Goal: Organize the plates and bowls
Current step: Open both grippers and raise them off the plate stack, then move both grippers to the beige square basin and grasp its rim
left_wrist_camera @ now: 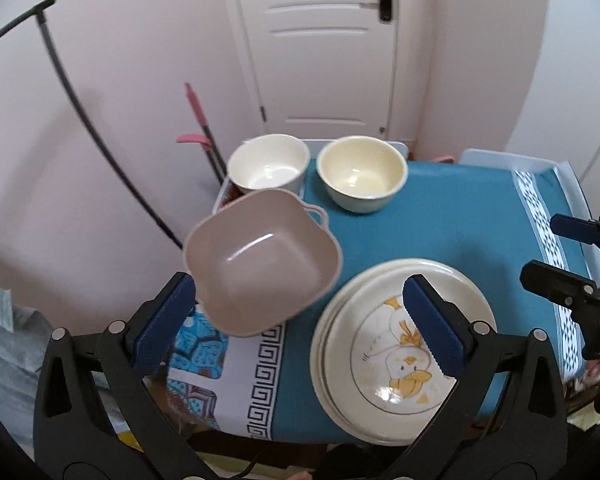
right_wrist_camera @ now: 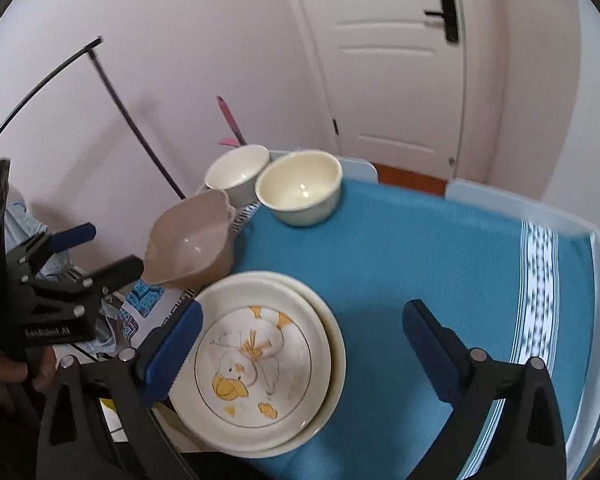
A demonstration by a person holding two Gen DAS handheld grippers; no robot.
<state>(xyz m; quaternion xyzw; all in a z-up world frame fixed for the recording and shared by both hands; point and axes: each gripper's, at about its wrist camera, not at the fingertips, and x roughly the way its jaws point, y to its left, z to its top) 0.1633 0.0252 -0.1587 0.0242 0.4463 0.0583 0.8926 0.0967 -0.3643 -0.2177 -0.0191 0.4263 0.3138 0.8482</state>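
Left wrist view shows the left claw (left_wrist_camera: 302, 322) spread wide, with nothing between its blue pads. The right claw (right_wrist_camera: 302, 350) is spread wide too and pinches nothing.

I take the duck plate (right_wrist_camera: 256, 364) as the landmark. It lies on top of a stack of plates (left_wrist_camera: 332, 360) on the blue cloth of the desk (right_wrist_camera: 420, 248), close to the near edge. I judge that the plates are gathered there so that they sit in one pile, the smaller one above the larger.

Behind the duck plate and a little to its left sits the pink square bowl (left_wrist_camera: 260, 264), tilted and partly over the desk's left edge. Farther behind the duck plate stand the cream bowl (right_wrist_camera: 300, 188) and, beside it to the left, the white bowl (right_wrist_camera: 236, 174), almost touching. They are not yet nested, so I think the bowls are the remaining work.

Several things are hard to tell. What supports the pink square bowl is hidden, and I cannot say if it rests firmly. How many plates are in the stack is unclear; only rims show. The white bowl seems to sit in a pale tray (left_wrist_camera: 222, 196), mostly covered.
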